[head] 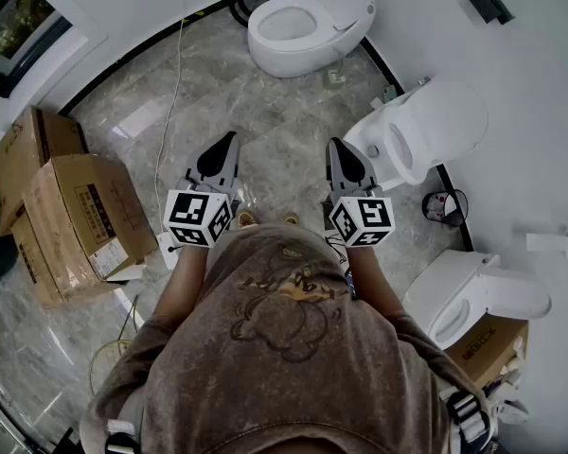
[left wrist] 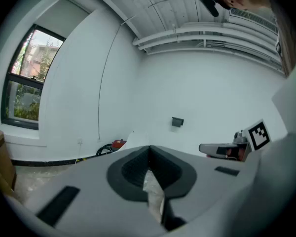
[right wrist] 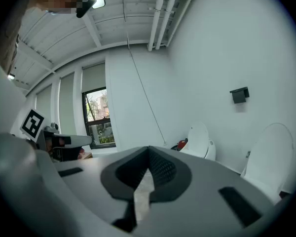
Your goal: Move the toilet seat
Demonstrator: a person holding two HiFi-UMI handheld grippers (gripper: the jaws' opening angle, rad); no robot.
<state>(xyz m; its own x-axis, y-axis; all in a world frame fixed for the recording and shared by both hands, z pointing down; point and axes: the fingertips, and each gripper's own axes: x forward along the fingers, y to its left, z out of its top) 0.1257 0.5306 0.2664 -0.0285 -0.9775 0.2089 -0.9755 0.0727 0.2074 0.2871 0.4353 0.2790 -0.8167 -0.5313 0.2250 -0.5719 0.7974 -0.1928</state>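
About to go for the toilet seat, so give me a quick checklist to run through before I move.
1. Left gripper shut, empty: ok.
2. Right gripper shut, empty: ok.
3. Either gripper open to grasp: not ok.
4. Nearest toilet close by right gripper: ok.
5. Its seat up or down: cannot tell.
6. White cable lies clear of that toilet: ok.

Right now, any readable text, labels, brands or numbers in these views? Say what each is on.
Nothing reads clearly.
Large cardboard box: printed label on its side, too small to read.
Small box at lower right of the head view: dark print, blurred.
Shirt: lettering in the graphic, illegible.
Left marker cube and right marker cube: square patterns only, no words.
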